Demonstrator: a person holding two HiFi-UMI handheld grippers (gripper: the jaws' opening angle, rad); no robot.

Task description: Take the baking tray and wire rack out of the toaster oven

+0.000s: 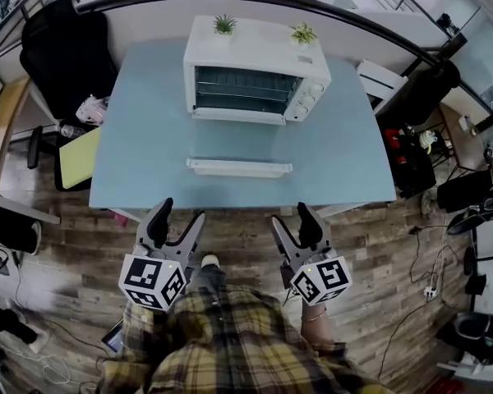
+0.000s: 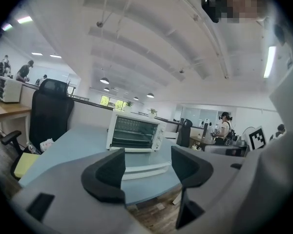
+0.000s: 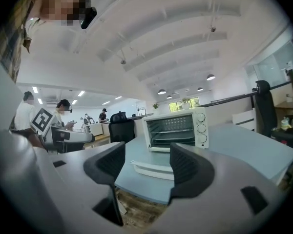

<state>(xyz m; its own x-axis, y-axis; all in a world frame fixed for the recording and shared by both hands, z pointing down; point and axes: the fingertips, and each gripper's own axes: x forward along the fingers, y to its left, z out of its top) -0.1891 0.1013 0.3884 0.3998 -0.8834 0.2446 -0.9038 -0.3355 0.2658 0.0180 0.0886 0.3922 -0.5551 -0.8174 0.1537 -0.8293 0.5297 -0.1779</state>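
A white toaster oven (image 1: 255,68) stands at the far side of the blue-grey table (image 1: 140,171), its door folded down and wire shelves (image 1: 245,89) showing inside. A pale baking tray (image 1: 239,167) lies on the table in front of it, near the front edge. My left gripper (image 1: 176,222) and right gripper (image 1: 289,220) hang over the floor just short of the table's near edge, both open and empty. The left gripper view shows the oven (image 2: 134,130) and the tray (image 2: 149,171) beyond its jaws. So does the right gripper view: oven (image 3: 176,128), tray (image 3: 154,168).
Two small potted plants (image 1: 224,25) sit on top of the oven. A black office chair (image 1: 66,52) and a yellow-green pad (image 1: 80,156) are at the table's left. Bags and cables (image 1: 411,150) crowd the right side. A curved partition runs behind the table.
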